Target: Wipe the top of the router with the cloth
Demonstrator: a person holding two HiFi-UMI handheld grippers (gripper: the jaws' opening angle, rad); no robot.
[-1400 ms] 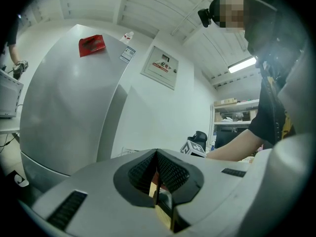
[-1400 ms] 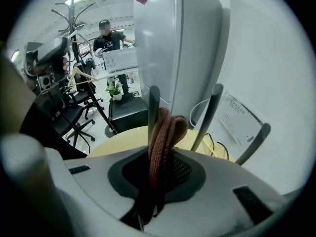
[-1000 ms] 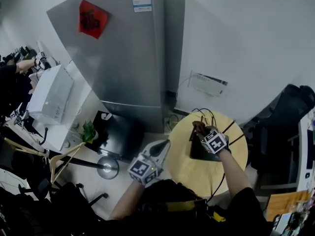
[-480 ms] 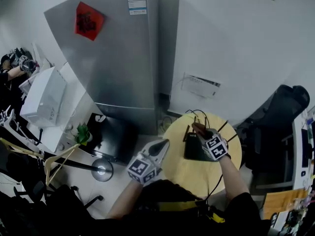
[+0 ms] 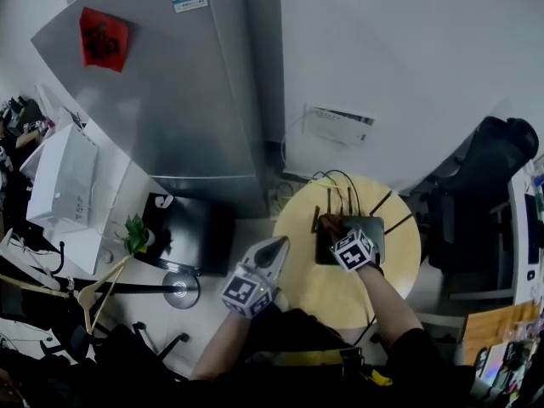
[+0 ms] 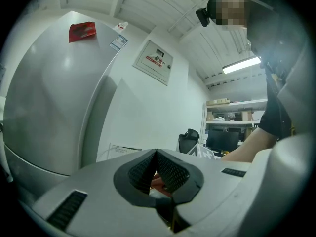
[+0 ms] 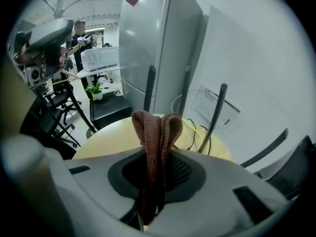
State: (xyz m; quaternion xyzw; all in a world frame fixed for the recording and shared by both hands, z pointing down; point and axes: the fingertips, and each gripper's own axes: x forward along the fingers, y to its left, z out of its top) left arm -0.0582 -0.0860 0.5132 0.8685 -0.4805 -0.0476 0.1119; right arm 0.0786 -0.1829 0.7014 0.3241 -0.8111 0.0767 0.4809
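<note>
A black router (image 5: 361, 228) with several upright antennas (image 7: 216, 110) lies on a round yellow table (image 5: 327, 291). My right gripper (image 5: 333, 228) hovers over the router's left part, shut on a folded brown cloth (image 7: 157, 130). The cloth sticks up out of the jaws, and in the head view the cloth (image 5: 328, 223) lies at the router's left edge. My left gripper (image 5: 278, 246) is held off the table's left rim. In the left gripper view the left gripper (image 6: 157, 153) has its jaws closed together on nothing and points at the wall.
A tall silver fridge (image 5: 170, 100) stands behind the table on the left. A white wall box (image 5: 338, 126) feeds cables (image 5: 336, 179) to the router. A black office chair (image 5: 489, 177) is at the right. A black floor unit (image 5: 183, 232) and a plant (image 5: 134, 232) sit left.
The head view has swung, so the fridge and table sit further left. My right gripper with the cloth has slid a little left over the router. The left gripper holds its place.
</note>
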